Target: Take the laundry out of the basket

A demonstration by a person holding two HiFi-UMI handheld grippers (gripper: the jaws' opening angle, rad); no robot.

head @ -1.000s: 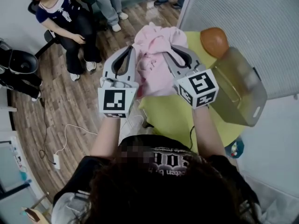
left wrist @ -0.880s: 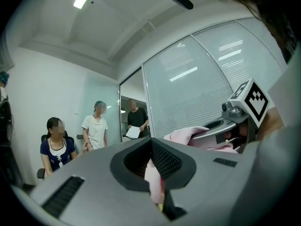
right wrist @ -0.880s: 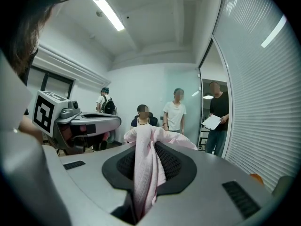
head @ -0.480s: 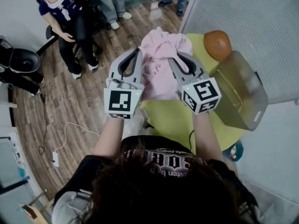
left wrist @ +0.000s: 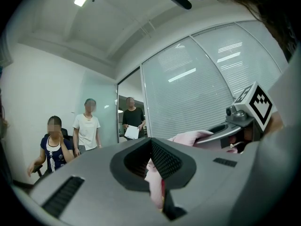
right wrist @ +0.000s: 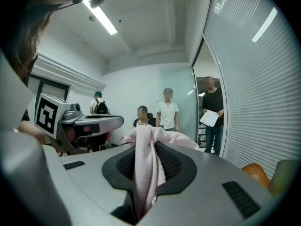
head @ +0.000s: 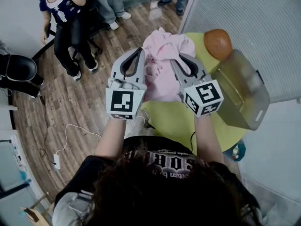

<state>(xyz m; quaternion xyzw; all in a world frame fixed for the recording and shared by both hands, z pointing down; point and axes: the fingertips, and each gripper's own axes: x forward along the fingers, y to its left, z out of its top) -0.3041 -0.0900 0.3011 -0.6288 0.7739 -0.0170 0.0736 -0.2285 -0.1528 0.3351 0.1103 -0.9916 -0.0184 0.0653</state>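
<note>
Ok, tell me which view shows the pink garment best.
Head view: the pink garment shows nearly whole, held by left claw and right claw. Each gripper view shows little beyond a fold pinched in its own claw.

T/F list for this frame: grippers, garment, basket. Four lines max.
1. Both the left gripper and the right gripper are shut on the pink garment. True.
2. The pink garment lies inside the basket. False: it is held up, outside the basket.
3. The basket stands on the floor. False: it is on the yellow-green table.
4. An orange object sits next to the basket. True.
</note>
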